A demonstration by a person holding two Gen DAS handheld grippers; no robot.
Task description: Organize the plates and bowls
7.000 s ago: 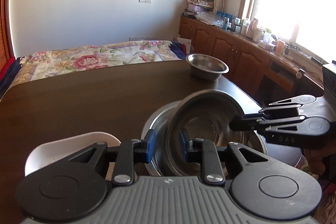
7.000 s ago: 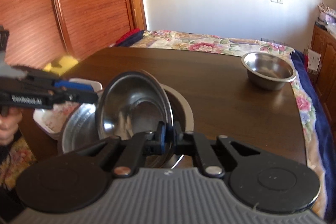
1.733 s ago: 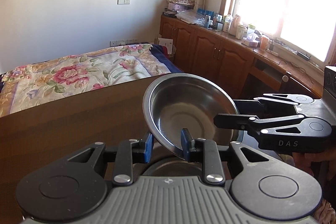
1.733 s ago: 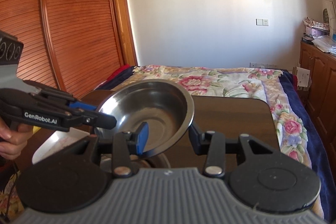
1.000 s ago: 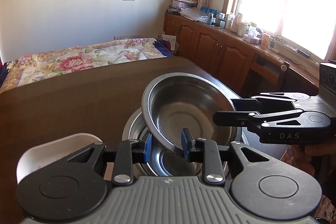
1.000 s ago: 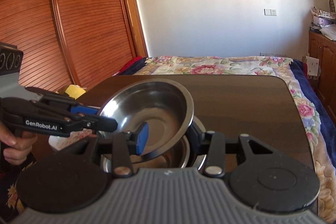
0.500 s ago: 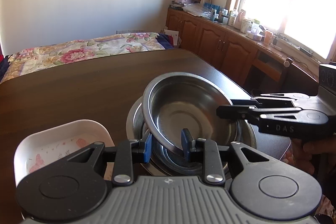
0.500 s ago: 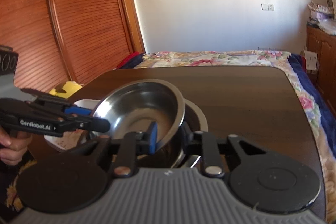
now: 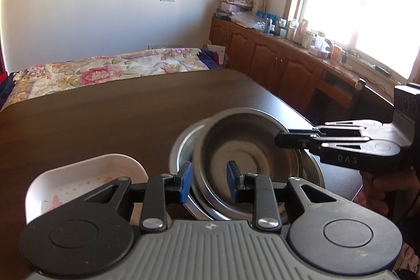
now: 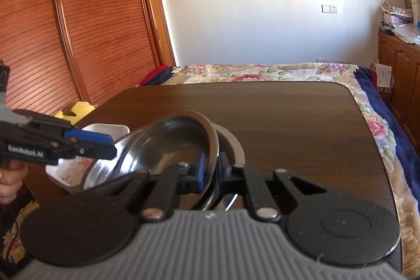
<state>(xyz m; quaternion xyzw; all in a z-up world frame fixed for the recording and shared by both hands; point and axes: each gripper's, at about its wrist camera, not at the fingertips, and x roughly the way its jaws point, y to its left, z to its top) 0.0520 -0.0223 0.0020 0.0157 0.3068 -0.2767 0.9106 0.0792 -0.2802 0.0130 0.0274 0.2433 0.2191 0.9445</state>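
Note:
A steel bowl [image 9: 246,148] leans tilted inside a larger steel bowl [image 9: 179,148] near the front of the dark wooden table [image 9: 105,117]. My left gripper [image 9: 209,181] is shut on the tilted bowl's near rim, one blue pad outside and one inside. In the right wrist view my right gripper [image 10: 211,169] is shut on the same steel bowl [image 10: 168,143] at its opposite rim, with the larger bowl [image 10: 235,144] behind it. Each gripper shows in the other's view: the right gripper [image 9: 279,142] at the bowl's right edge, the left gripper [image 10: 113,146] at its left edge.
A white flowered dish [image 9: 78,175] sits on the table just left of the bowls. Beyond the table lies a bed with a floral cover [image 9: 105,70]. Wooden cabinets [image 9: 275,62] carry bottles under the window. A slatted wooden door [image 10: 78,30] stands at the left.
The steel bowl has come down from the air into the larger bowl. My right gripper's jaws have closed onto its rim. The left gripper's hold is unchanged.

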